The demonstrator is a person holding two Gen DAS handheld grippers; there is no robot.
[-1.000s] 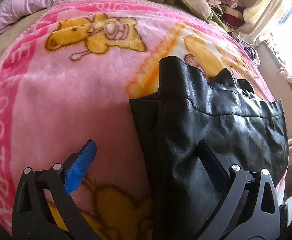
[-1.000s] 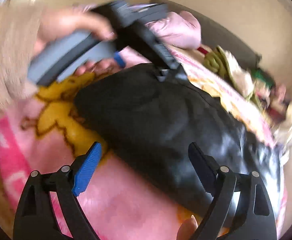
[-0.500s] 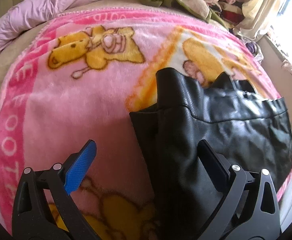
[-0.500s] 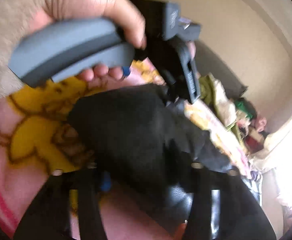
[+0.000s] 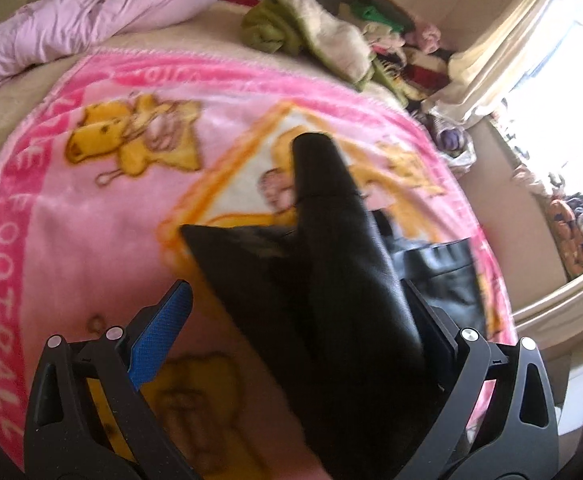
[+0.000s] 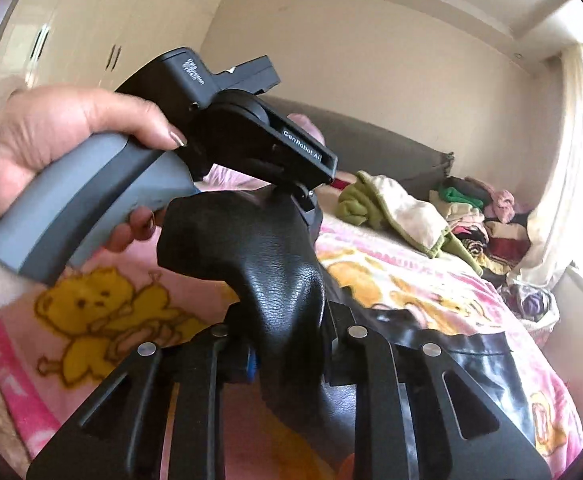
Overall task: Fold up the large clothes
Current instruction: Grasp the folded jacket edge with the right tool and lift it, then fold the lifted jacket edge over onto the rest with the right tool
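**Inspector A:** State of the right hand-held gripper [image 6: 289,354]?

**Inspector B:** Jaws closing, pads already pinched on a raised fold of the black leather garment [image 6: 275,264], which stands up between the fingers.

**Inspector A:** And the left hand-held gripper [image 5: 303,316]?

**Inspector B:** Jaws spread wide. The blue pad [image 5: 161,330] is clear of the material; the garment lies between the fingers and drapes against the far finger, but nothing is clamped. A hand [image 6: 63,148] with a fluffy sleeve holds its grey grip, seen just above and behind the right unit.

**Inspector A:** Location of the garment overall?

**Inspector B:** Lifted in front of both units, one tapering part rising ahead of the left one; the rest trails down onto the pink cartoon blanket [image 5: 91,208] on the bed beneath them.

**Inspector A:** Beyond that?

**Inspector B:** Ahead, a lilac quilt [image 5: 91,20], a green and cream garment [image 5: 311,36], then a heap of mixed clothes [image 6: 479,216] by the curtained window.
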